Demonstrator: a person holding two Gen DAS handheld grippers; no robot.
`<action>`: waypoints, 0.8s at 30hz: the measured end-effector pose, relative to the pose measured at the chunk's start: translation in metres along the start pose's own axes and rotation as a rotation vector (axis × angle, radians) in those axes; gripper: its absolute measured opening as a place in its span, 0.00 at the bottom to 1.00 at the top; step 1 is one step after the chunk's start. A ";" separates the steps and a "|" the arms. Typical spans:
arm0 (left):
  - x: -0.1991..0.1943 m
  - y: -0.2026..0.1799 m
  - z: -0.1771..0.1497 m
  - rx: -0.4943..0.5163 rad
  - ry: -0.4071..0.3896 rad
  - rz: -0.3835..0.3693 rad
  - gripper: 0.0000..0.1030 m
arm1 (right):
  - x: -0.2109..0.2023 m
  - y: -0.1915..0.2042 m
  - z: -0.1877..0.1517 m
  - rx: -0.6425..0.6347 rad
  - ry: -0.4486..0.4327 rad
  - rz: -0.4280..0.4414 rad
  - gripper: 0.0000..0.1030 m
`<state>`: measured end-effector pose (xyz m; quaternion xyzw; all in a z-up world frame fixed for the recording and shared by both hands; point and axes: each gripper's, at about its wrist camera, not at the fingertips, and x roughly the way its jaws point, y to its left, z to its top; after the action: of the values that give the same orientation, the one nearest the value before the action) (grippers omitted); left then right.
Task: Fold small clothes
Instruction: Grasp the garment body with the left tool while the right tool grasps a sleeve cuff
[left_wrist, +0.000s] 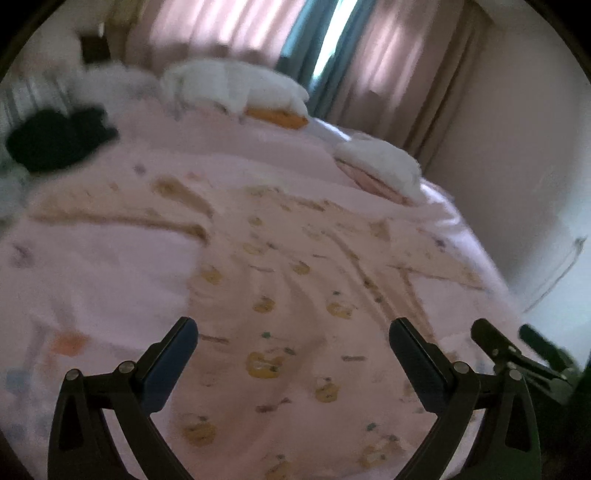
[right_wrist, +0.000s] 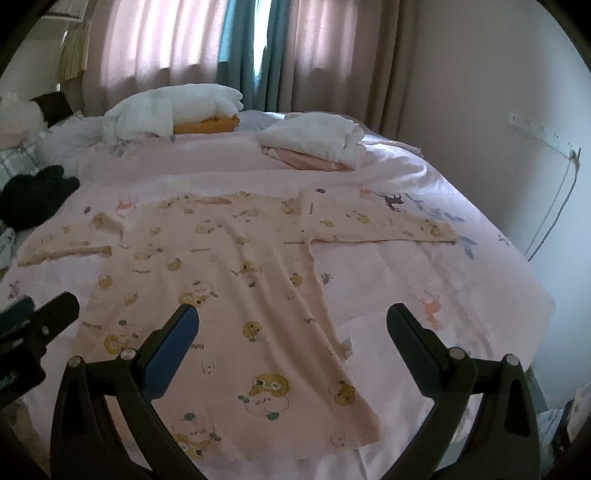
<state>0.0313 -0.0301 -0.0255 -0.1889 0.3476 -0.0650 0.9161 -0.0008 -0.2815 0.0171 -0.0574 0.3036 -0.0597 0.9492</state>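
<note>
A small pale pink long-sleeved shirt with yellow bear prints (right_wrist: 236, 280) lies spread flat on the pink bed sheet (right_wrist: 424, 266), both sleeves out to the sides. It also shows, blurred, in the left wrist view (left_wrist: 280, 295). My right gripper (right_wrist: 291, 325) is open and empty above the shirt's lower right part. My left gripper (left_wrist: 293, 336) is open and empty above the shirt's lower part. The right gripper's fingers (left_wrist: 495, 343) show at the right edge of the left wrist view; the left gripper's fingers (right_wrist: 48, 314) show at the left edge of the right wrist view.
Two stacks of folded clothes, one white over orange (right_wrist: 177, 110) and one white over pink (right_wrist: 314, 144), lie at the far end of the bed. A black garment (right_wrist: 33, 195) lies at the left. A wall (right_wrist: 480, 92) and a hanging cable (right_wrist: 554, 206) are on the right; curtains hang behind.
</note>
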 end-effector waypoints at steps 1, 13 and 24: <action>0.009 0.006 0.000 -0.031 0.048 -0.036 0.96 | 0.003 -0.005 0.001 0.008 0.006 -0.001 0.99; 0.070 0.054 0.000 -0.246 0.221 -0.036 0.78 | 0.047 -0.115 0.018 0.115 0.099 -0.115 0.94; 0.088 0.086 -0.001 -0.363 0.369 -0.196 0.17 | 0.101 -0.190 0.019 0.313 0.219 -0.035 0.83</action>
<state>0.0954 0.0266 -0.1136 -0.3678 0.4945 -0.1233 0.7778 0.0765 -0.4825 0.0025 0.0923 0.3908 -0.1286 0.9068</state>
